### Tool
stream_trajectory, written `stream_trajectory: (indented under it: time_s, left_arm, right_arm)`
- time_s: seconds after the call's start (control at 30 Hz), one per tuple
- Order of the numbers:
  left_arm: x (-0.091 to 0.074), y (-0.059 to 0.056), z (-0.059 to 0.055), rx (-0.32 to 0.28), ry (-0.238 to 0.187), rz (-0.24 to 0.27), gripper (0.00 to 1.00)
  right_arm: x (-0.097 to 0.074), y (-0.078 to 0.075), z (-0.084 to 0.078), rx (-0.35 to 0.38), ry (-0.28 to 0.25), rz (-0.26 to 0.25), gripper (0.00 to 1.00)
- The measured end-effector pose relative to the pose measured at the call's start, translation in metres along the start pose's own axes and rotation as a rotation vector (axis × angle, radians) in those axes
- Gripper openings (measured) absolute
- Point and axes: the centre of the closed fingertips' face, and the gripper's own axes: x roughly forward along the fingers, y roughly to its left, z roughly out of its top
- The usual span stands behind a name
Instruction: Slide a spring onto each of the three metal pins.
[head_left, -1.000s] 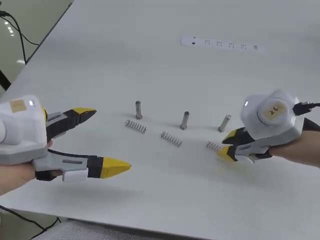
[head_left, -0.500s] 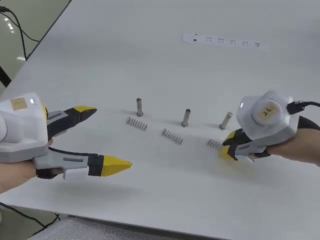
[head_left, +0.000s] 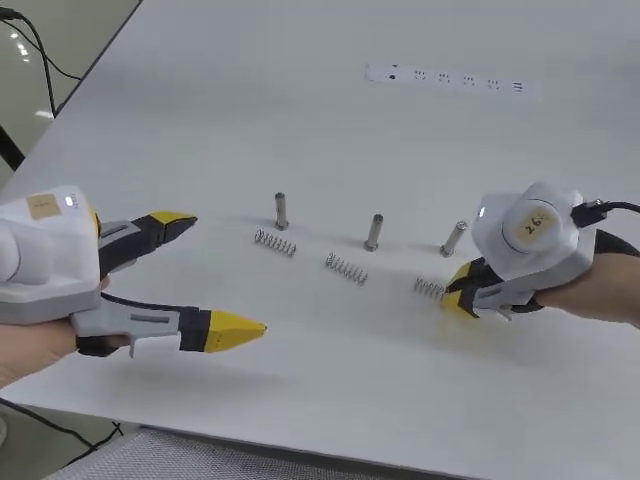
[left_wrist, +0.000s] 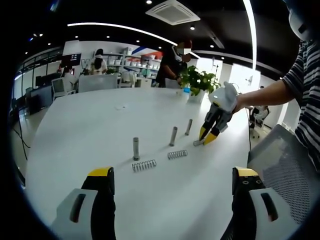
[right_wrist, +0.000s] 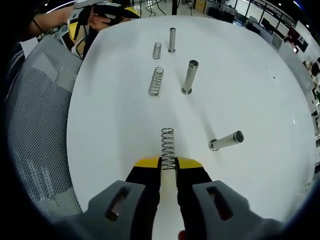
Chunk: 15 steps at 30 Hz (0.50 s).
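Compared with one second ago, the right gripper (head_left: 455, 292) has settled a little closer onto the rightmost spring (head_left: 428, 288), and its jaws have narrowed. In the right gripper view the jaws are almost together and pinch the near end of this spring, which lies flat on the worktop (head_left: 300, 120), just beside the rightmost pin (head_left: 454, 239). The left gripper (head_left: 225, 272) hovers well apart from the parts, with its jaws wide open and empty. The middle spring (head_left: 346, 269) and the left spring (head_left: 274, 243) each lie in front of their own pin, and no pin carries a spring yet. I think this hold is risky: only the end coils are gripped, so the spring may swing, bend or jump out when it is lifted. A tilted spring could also catch on the pin top and push the pin over.
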Motion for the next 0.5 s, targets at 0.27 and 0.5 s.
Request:
stream_trajectory:
  time_s: [0.27,0.5]
  left_arm:
    - [0.004,-0.011,-0.002,0.008,0.017,-0.030,0.94]
    - [0.010,-0.020,0.001,0.006,0.009,-0.070,0.95]
  right_arm:
    - [-0.012,0.003,0.008,-0.015,-0.022,-0.003,0.13]
    - [-0.029,0.008,0.020,-0.033,-0.055,-0.007,0.13]
